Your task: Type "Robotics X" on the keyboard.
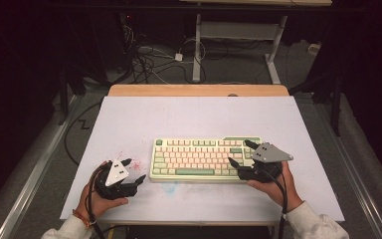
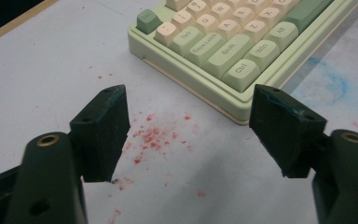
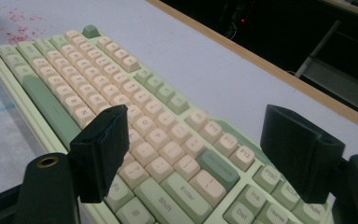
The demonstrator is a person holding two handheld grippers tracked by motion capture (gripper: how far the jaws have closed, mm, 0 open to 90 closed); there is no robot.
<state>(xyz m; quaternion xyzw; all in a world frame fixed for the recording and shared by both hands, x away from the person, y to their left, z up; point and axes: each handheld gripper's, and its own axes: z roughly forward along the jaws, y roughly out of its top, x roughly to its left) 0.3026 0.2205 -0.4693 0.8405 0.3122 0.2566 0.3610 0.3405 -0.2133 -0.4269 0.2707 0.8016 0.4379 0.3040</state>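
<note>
- On the white table (image 1: 129,119), the keyboard (image 1: 199,158) is lying near the front edge.
- Just left of the keyboard, the left gripper (image 1: 132,172) is hovering with jaws wide apart, gripping nothing, over red specks (image 2: 154,135).
- At the keyboard's right end, the right gripper (image 1: 241,153) is gaping wide above the keys, holding nothing.

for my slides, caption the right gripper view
Open right gripper poised above the right end of a green-and-cream keyboard.

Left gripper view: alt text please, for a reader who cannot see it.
The left gripper, jaws open with nothing between them, hovers over a white table flecked with red specks. Just beyond sits the near corner of a green and cream keyboard.
</note>
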